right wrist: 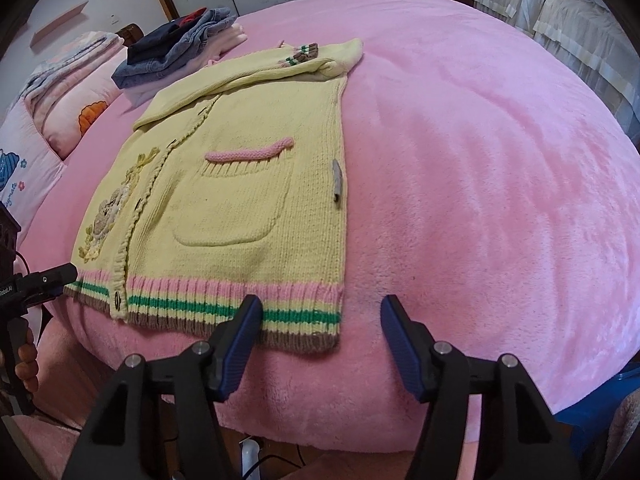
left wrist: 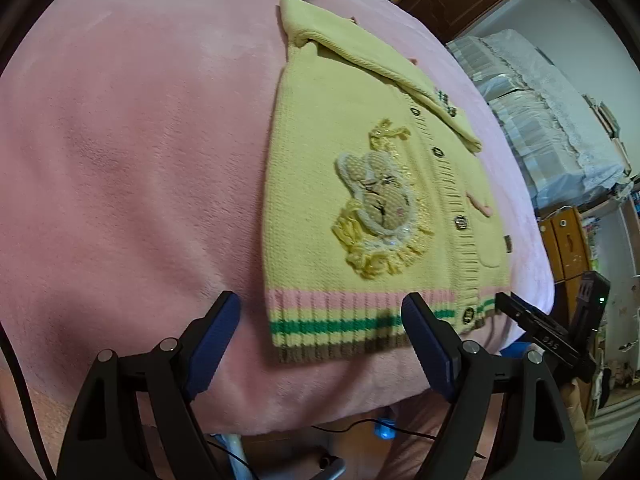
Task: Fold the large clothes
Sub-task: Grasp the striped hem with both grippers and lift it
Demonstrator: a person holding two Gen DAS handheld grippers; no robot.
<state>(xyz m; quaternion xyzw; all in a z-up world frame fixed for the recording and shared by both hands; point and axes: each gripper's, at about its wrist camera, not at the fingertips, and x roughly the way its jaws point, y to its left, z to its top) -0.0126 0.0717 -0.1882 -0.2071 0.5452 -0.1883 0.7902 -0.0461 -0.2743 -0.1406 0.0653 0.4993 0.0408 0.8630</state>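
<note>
Big pink bed (right wrist: 480,160), yellow knit cardigan (right wrist: 240,184) spread flat at its near edge, sleeves folded in. Left gripper (left wrist: 320,320) and right gripper (right wrist: 316,320) both gape over the striped hem (right wrist: 200,304), nothing grabbed.

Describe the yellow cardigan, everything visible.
The yellow cardigan is a chunky knit, lying flat and face up on the pink blanket, buttoned, sleeves folded across the top. It has a patch pocket with pink trim, a plush bear applique, dark buttons and a ribbed hem striped pink, green and brown at the bed's near edge. Both grippers hover open at the hem, not gripping.
</note>
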